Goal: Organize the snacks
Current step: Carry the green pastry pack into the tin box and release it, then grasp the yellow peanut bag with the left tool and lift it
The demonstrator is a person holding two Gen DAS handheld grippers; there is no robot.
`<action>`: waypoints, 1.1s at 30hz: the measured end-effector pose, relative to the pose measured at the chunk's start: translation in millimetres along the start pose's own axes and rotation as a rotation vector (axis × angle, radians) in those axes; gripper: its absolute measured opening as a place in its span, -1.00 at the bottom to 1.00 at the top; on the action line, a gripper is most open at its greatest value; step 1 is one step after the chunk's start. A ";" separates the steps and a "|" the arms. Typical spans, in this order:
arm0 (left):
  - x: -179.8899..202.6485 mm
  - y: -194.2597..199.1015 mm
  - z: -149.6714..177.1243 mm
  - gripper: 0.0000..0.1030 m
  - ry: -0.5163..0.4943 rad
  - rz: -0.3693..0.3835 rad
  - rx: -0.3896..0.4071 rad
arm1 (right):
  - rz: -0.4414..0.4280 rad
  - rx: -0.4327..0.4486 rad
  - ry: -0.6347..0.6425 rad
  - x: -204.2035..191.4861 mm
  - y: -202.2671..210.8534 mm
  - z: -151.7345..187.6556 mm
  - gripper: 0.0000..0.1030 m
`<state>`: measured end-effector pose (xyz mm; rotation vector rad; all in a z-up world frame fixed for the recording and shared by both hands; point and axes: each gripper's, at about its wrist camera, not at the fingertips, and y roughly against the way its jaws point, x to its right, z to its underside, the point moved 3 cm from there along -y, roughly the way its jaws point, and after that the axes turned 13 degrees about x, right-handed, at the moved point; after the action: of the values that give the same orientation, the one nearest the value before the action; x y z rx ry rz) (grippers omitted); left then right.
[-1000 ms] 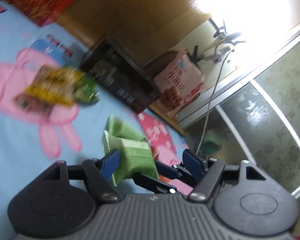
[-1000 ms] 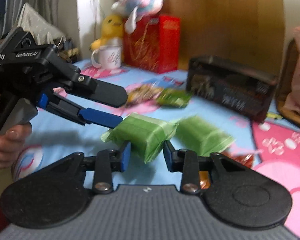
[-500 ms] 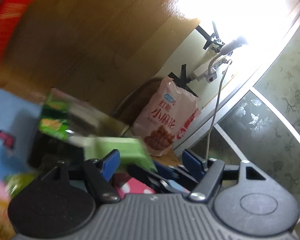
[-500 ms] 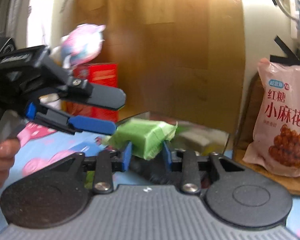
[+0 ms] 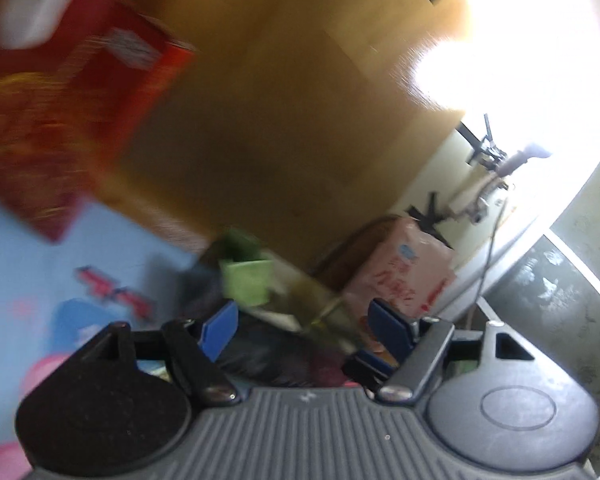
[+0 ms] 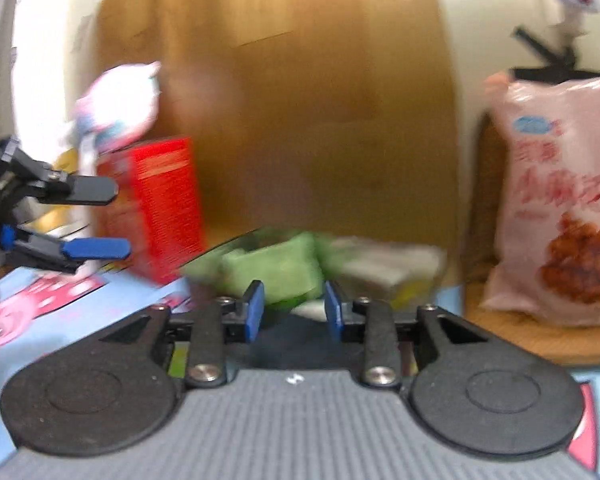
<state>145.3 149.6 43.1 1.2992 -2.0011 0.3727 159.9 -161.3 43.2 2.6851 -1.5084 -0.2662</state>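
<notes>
From the left wrist, the left gripper [image 5: 302,330] stands wide and empty, a green snack pack [image 5: 247,282] beyond its fingertips, while from the right wrist the right gripper [image 6: 294,311], jaws just opening, releases that green snack pack [image 6: 278,270] into the box [image 6: 384,268] ahead.

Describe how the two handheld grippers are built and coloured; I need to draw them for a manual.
Both match. The right gripper has a grey ribbed body, two round black lobes with embossed circles, black linkage bars with silver screws, and blue finger pads. The left gripper is identical; seen side-on, its fingers are long, flat and black, one blue-padded. No cables show.
</notes>
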 end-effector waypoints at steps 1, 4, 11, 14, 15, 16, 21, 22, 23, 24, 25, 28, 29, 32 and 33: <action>-6.9 12.0 1.5 0.46 0.016 -0.023 0.007 | -0.038 -0.029 -0.006 -6.7 1.3 3.5 -0.15; -28.0 44.7 13.7 0.50 0.071 -0.078 0.022 | -0.156 -0.129 -0.041 -31.5 -0.1 16.7 -0.13; -61.5 65.6 43.6 0.45 0.199 -0.132 -0.001 | -0.349 -0.336 -0.232 -93.6 -24.2 45.3 -0.13; -62.2 61.7 54.5 0.23 0.224 -0.129 -0.046 | -0.361 -0.390 -0.235 -112.9 -34.7 57.4 -0.63; -58.3 61.2 58.9 0.19 0.226 -0.105 -0.064 | -0.358 -0.402 -0.231 -116.6 -34.0 59.9 -0.66; -53.2 61.9 63.0 0.19 0.220 -0.084 -0.080 | -0.354 -0.401 -0.206 -119.3 -29.9 60.2 -0.67; -23.7 68.5 90.2 0.21 0.174 0.013 -0.176 | -0.395 -0.399 -0.061 -108.2 9.2 53.4 -0.68; -17.2 71.5 92.1 0.24 0.153 0.036 -0.183 | -0.393 -0.402 -0.031 -101.1 20.8 52.2 -0.68; -10.6 75.1 91.0 0.30 0.123 0.047 -0.178 | -0.383 -0.406 -0.005 -93.6 29.5 51.9 -0.68; -6.4 77.9 88.0 0.40 0.100 0.046 -0.166 | -0.373 -0.405 0.018 -87.1 41.3 51.1 -0.68; -4.0 80.8 86.3 0.44 0.086 0.044 -0.151 | -0.368 -0.406 0.029 -81.9 52.9 51.1 -0.68; 3.7 78.9 75.7 0.57 0.056 0.045 -0.119 | -0.418 -0.415 0.103 -73.9 76.8 52.2 -0.66; 6.5 73.7 74.2 0.57 0.051 0.044 -0.125 | -0.395 -0.399 0.154 -71.4 85.1 51.9 -0.59; 18.3 58.9 76.8 0.57 0.020 0.057 -0.152 | -0.202 -0.311 0.256 -57.1 98.5 45.2 -0.44; 22.7 51.6 80.3 0.57 0.010 0.061 -0.165 | -0.162 -0.282 0.236 -51.9 102.0 40.5 -0.44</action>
<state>61.8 110.9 9.1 1.1338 -2.0214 0.2358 40.4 -168.8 22.9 2.5113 -1.1015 -0.1484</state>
